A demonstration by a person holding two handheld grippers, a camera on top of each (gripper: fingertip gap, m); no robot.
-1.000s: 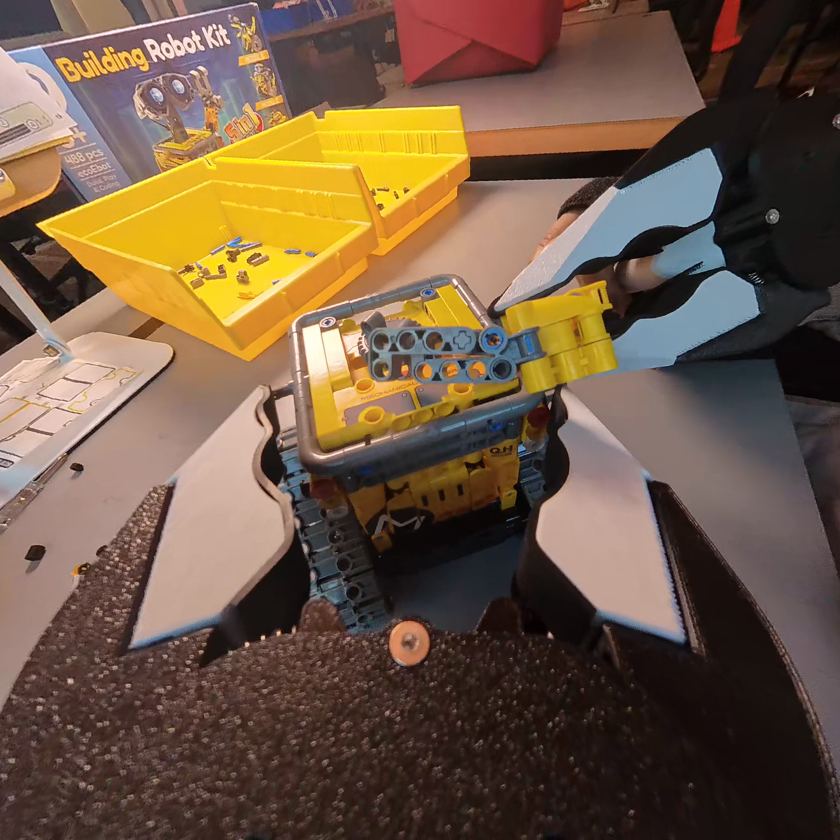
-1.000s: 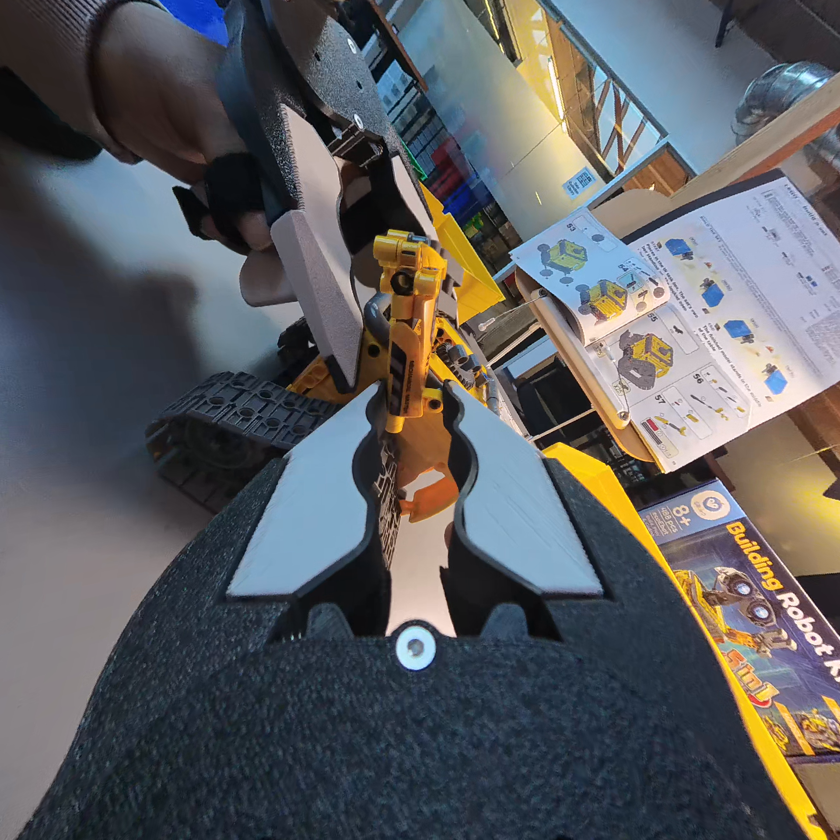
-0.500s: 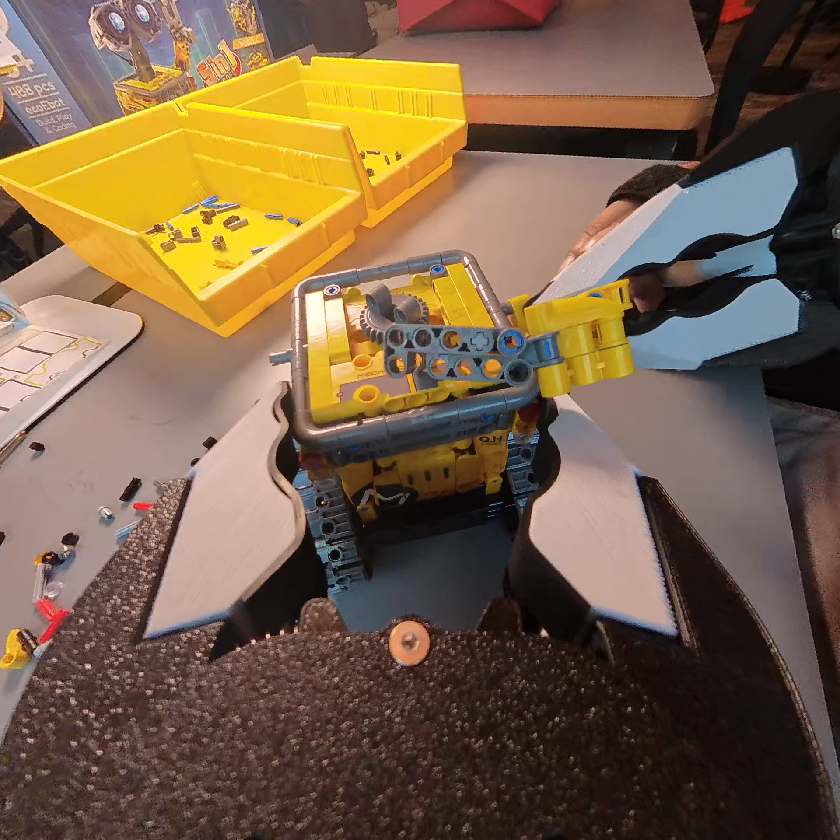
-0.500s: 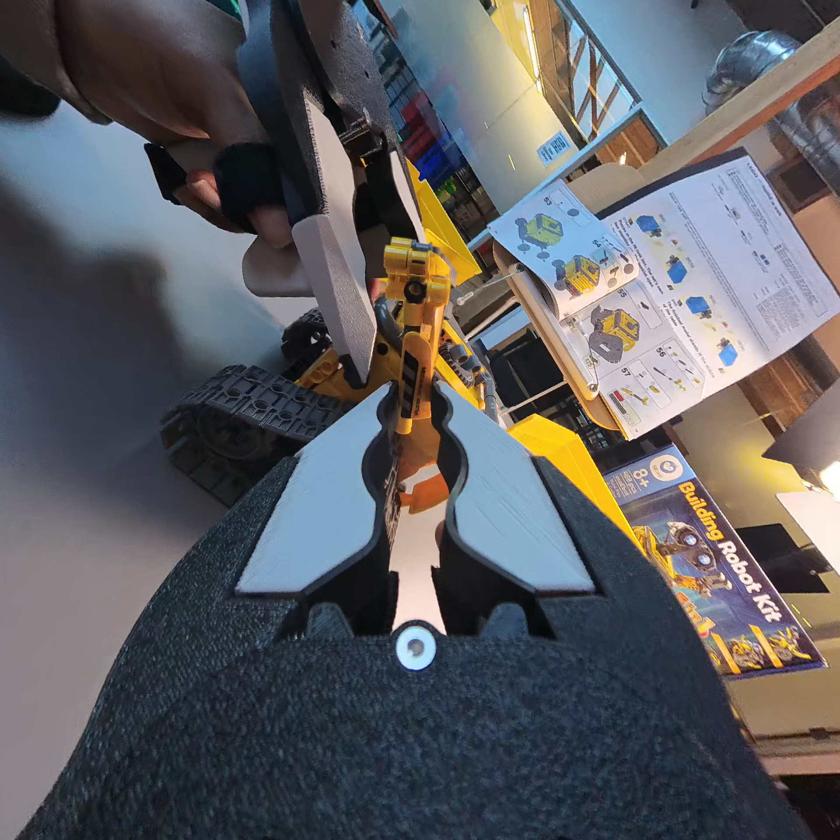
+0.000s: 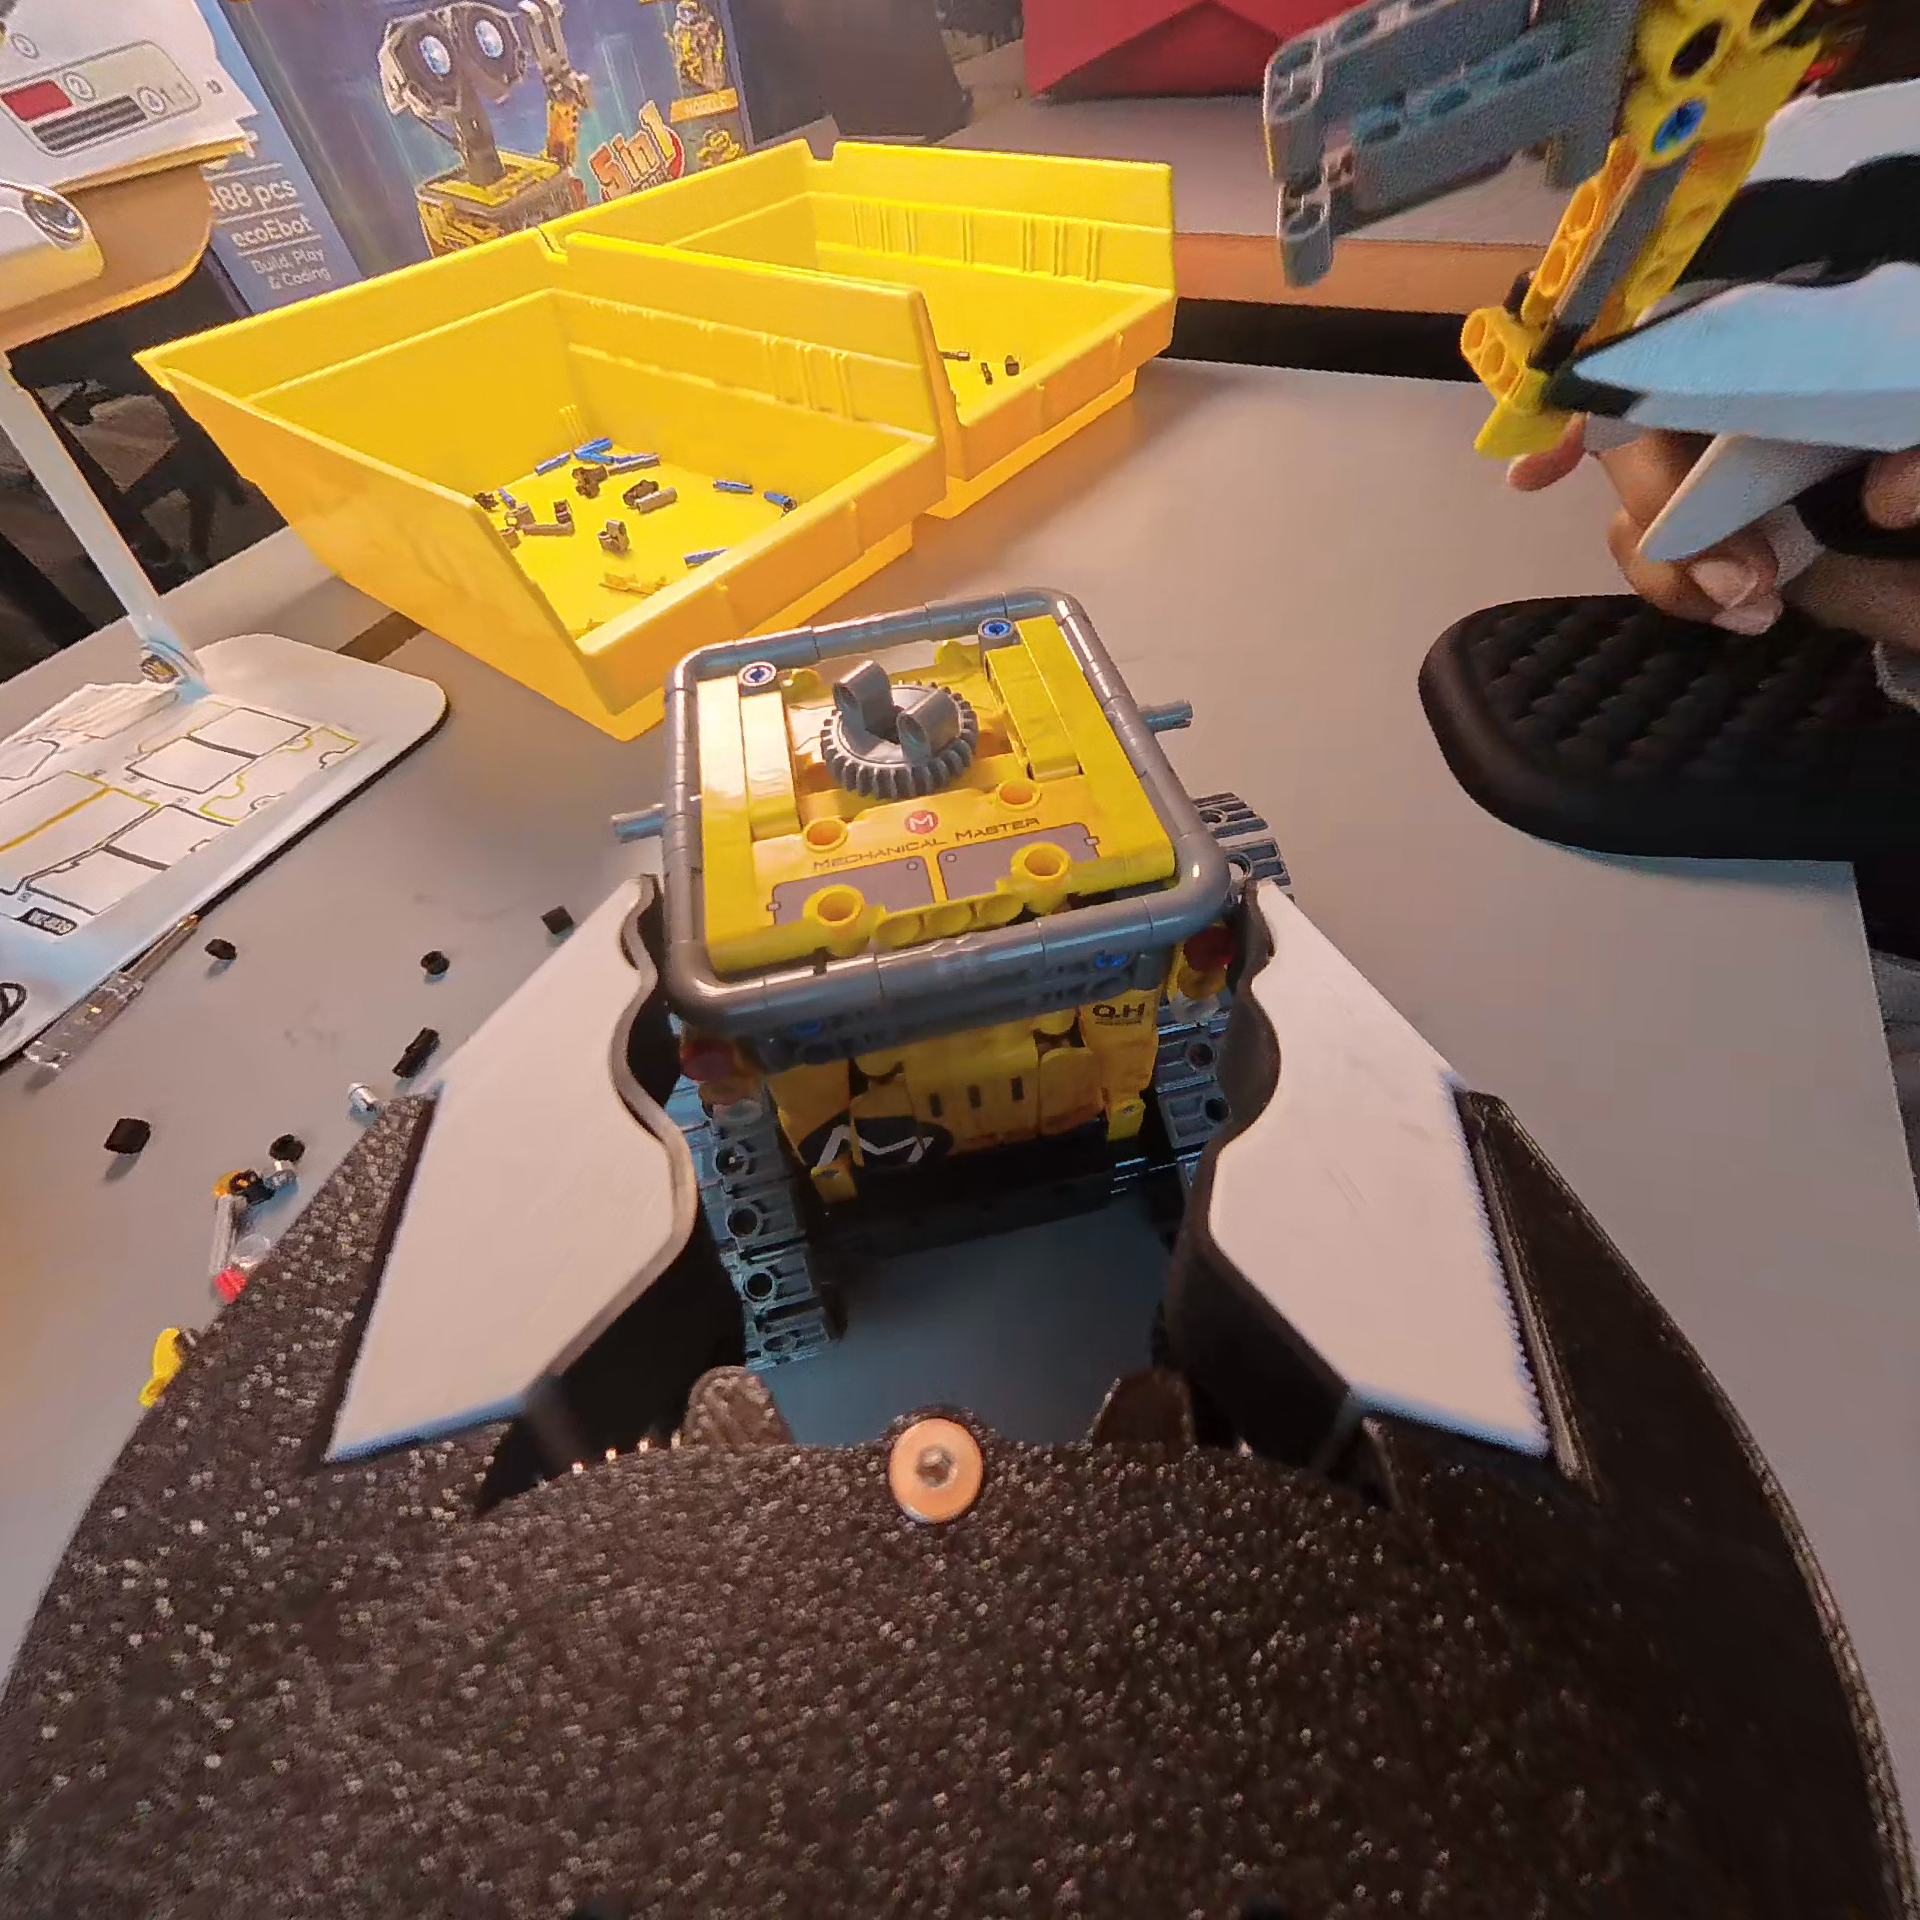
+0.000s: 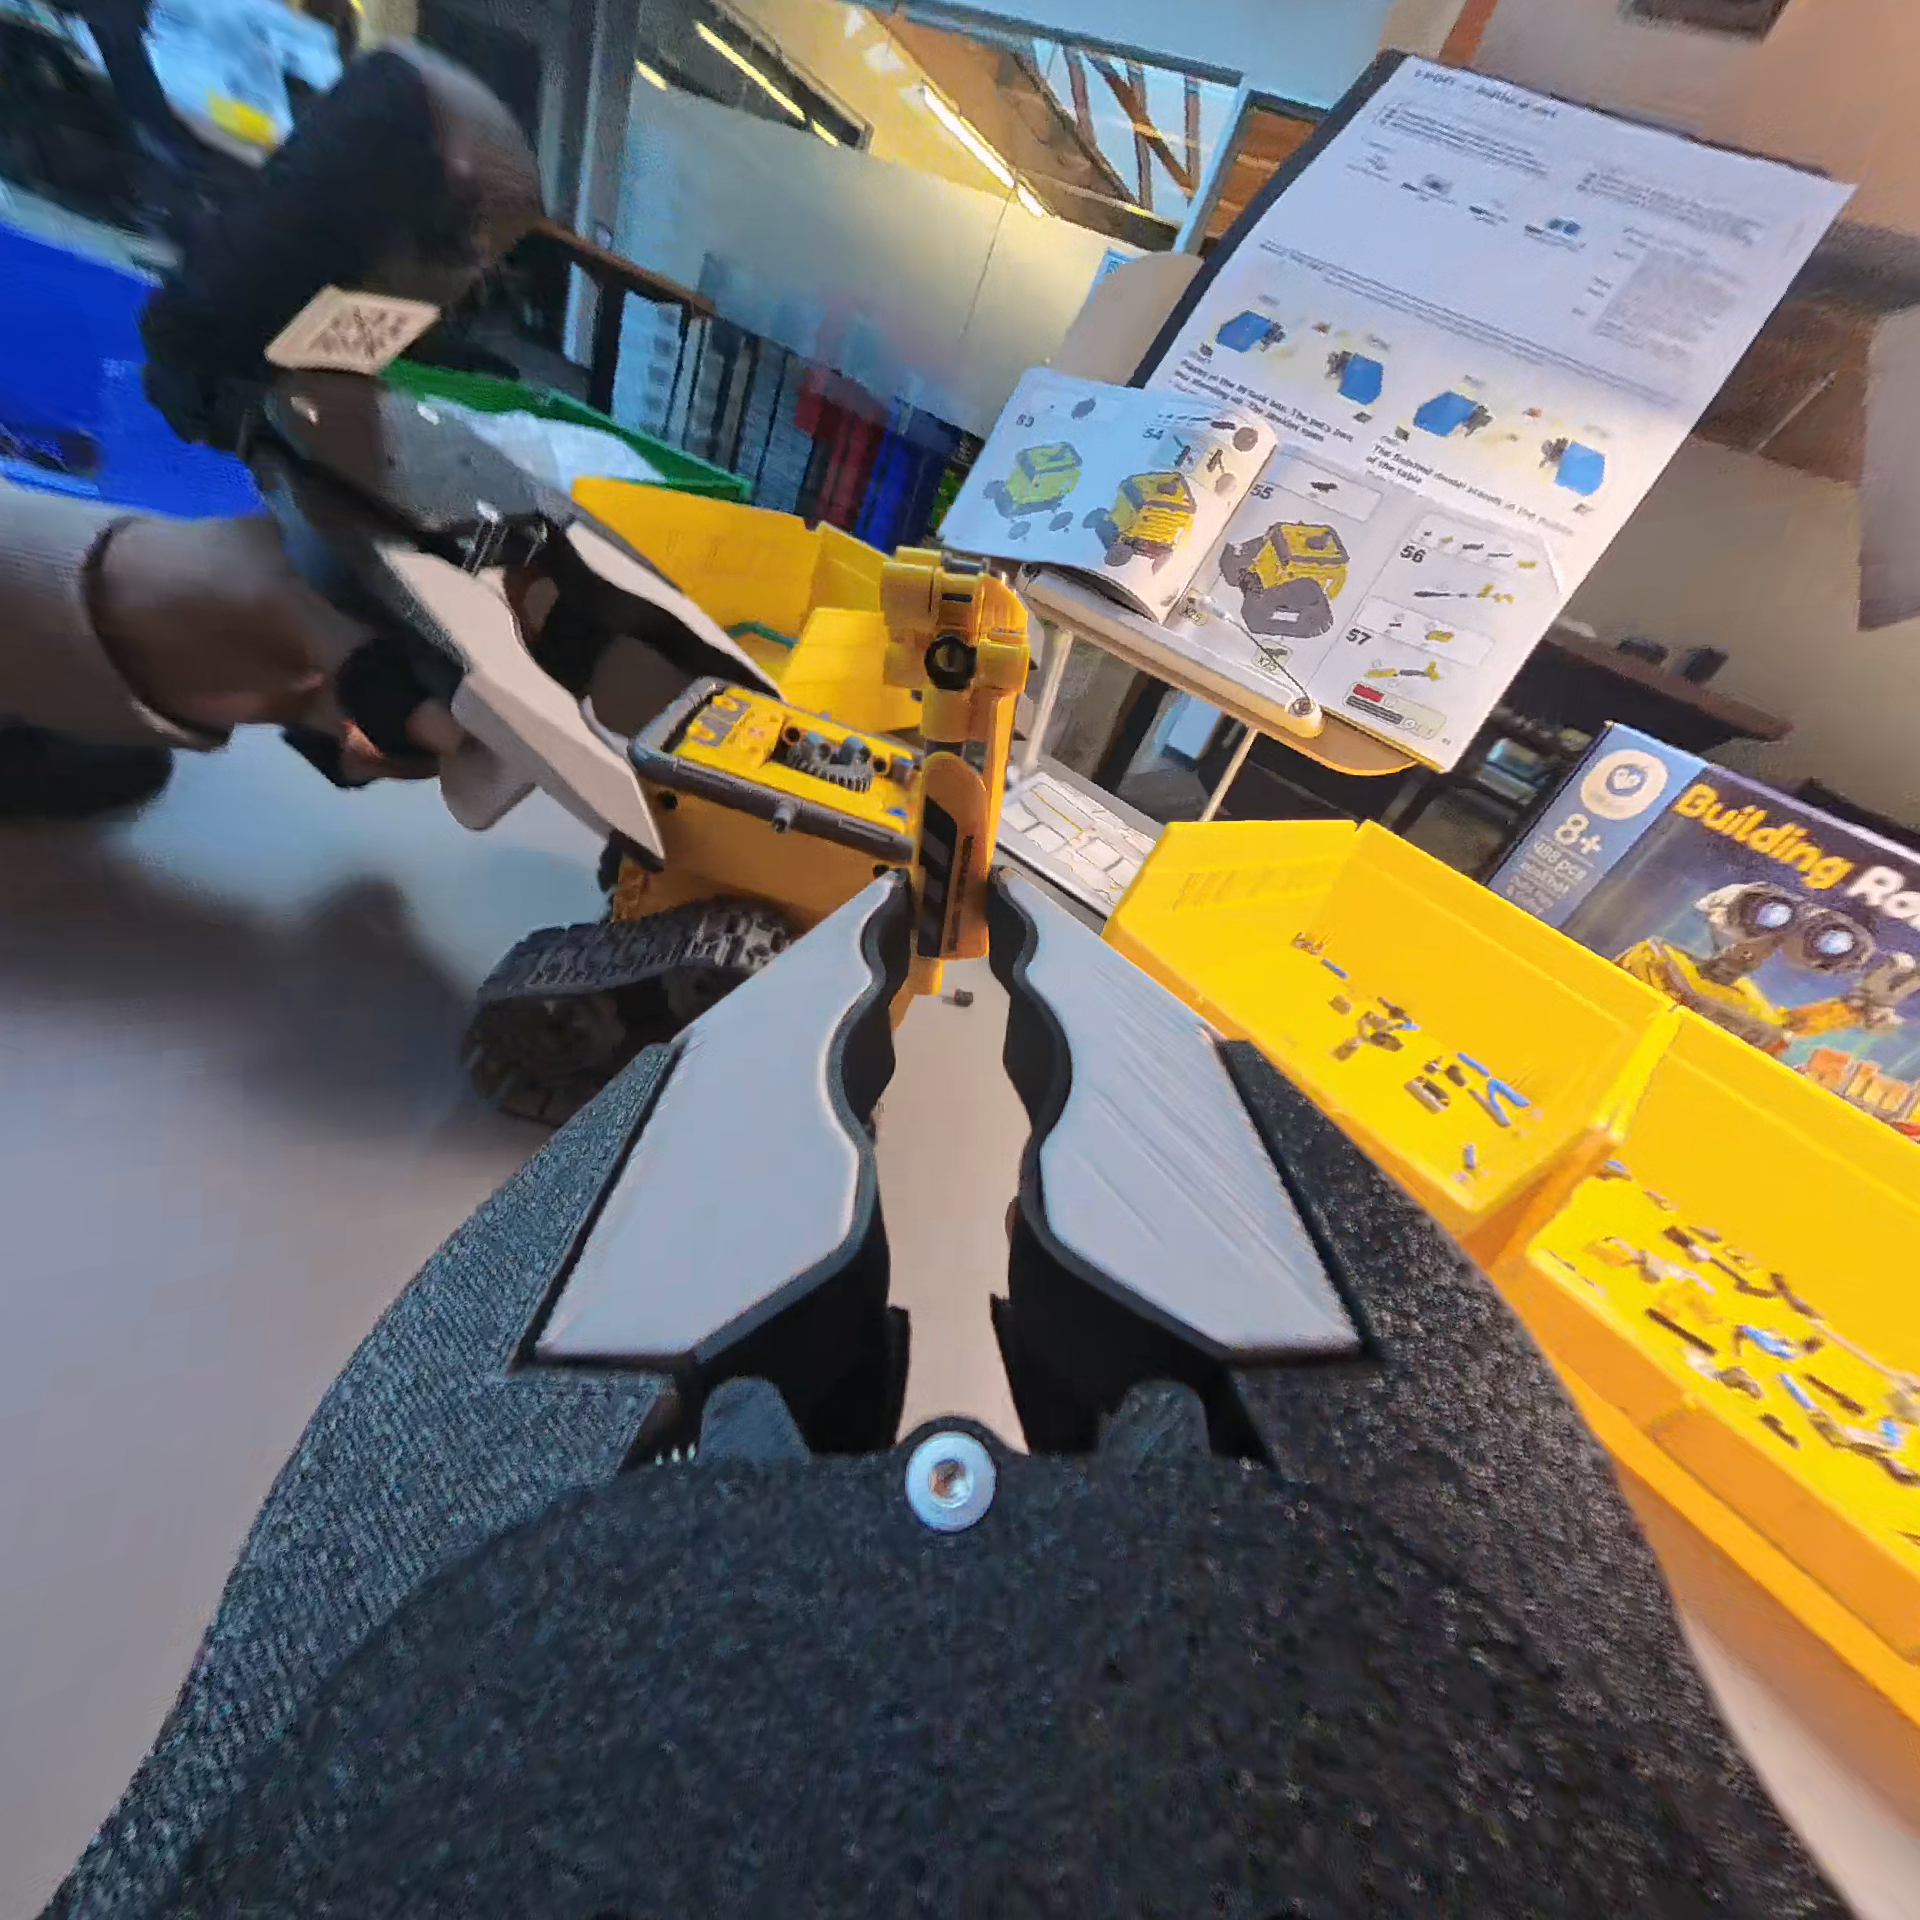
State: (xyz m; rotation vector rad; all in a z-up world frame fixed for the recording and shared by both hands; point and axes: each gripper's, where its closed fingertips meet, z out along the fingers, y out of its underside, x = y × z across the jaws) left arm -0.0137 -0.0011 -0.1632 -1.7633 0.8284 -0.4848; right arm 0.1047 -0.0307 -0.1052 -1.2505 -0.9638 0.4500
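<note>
A yellow brick-built robot body [image 5: 935, 842] on black tracks stands on the grey table, with a grey gear [image 5: 894, 727] bare on its top. My left gripper [image 5: 945, 914] is shut on the body, one finger on each side. My right gripper [image 5: 1600, 322] is shut on a yellow and grey arm piece [image 5: 1455, 114] and holds it in the air, up and to the right of the body. In the right wrist view the arm piece [image 6: 951, 727] stands upright between my right gripper's fingertips [image 6: 945, 904], with the body [image 6: 769, 821] and the left gripper [image 6: 696, 748] just behind.
Two yellow bins [image 5: 644, 436] [image 5: 987, 260] with small parts stand behind the body. A kit box [image 5: 468, 125] is behind them. An open instruction booklet [image 6: 1299, 540] rests on a stand. Loose small parts [image 5: 260, 1174] lie at the left. A black ribbed pad [image 5: 1621, 717] lies at the right.
My right gripper has lifted the arm piece off the top of the robot body, up and to the right, and turned it. The gear on top now shows. The left gripper keeps its hold.
</note>
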